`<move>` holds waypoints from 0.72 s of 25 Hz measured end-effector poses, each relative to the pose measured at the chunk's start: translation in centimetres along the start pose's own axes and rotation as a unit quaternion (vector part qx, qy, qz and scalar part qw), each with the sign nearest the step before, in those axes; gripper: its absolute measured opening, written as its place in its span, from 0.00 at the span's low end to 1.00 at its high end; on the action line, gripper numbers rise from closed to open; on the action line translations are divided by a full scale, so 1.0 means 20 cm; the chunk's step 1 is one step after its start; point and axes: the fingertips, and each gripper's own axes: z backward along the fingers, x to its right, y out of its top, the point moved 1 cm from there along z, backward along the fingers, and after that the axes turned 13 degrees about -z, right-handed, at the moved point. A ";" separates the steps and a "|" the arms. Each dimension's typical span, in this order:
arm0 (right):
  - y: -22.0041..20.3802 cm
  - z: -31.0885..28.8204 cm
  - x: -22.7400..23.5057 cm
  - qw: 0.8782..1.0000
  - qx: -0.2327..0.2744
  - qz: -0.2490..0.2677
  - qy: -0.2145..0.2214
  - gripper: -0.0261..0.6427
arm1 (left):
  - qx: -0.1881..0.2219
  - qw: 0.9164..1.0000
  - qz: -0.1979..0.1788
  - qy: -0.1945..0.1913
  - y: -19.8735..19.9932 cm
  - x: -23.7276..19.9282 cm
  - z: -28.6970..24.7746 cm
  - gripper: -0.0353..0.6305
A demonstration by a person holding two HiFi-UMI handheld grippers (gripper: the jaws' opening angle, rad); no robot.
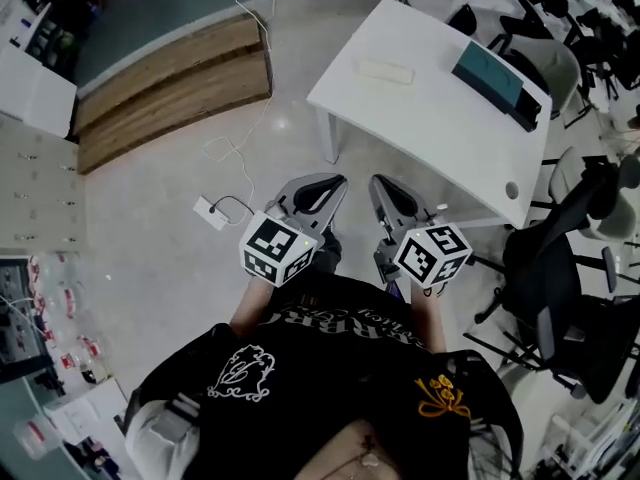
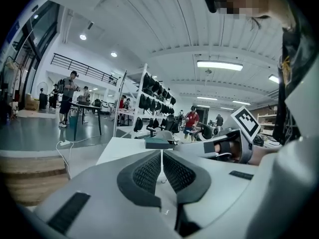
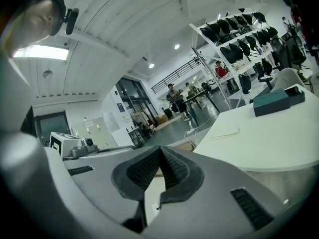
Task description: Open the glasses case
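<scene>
A teal, box-like case (image 1: 490, 76) lies on the far right part of a white table (image 1: 430, 118), with a darker piece at its right end. The case (image 3: 271, 103) shows far off in the right gripper view, and small (image 2: 159, 142) in the left gripper view. A flat white object (image 1: 385, 71) lies to its left. My left gripper (image 1: 325, 183) and right gripper (image 1: 385, 183) are held side by side close to my body, short of the table's near edge. Both are shut with nothing between the pads; in their own views the left gripper (image 2: 162, 151) and right gripper (image 3: 159, 148) have their jaws touching.
Black office chairs (image 1: 570, 268) stand right of the table. Wooden steps (image 1: 170, 78) run along the far left. A white power strip (image 1: 210, 211) with a cable lies on the floor beside my left gripper. White cabinets (image 1: 30, 168) line the left side.
</scene>
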 end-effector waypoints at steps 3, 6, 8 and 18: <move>0.06 -0.20 -0.01 1.000 -0.002 0.000 -0.004 0.06 | 0.002 1.000 -0.008 -0.002 0.00 -0.21 -0.03 0.09; 0.10 -0.38 -0.03 1.000 -0.005 0.002 -0.012 0.06 | 0.001 1.000 -0.011 -0.010 -0.01 -0.39 -0.06 0.09; 0.12 -0.48 -0.03 1.000 -0.004 0.004 -0.018 0.06 | 0.002 1.000 -0.012 -0.018 -0.03 -0.50 -0.08 0.09; 0.20 -0.70 0.04 0.997 0.011 0.011 -0.082 0.06 | 0.021 0.997 -0.012 -0.072 -0.07 -0.79 -0.25 0.09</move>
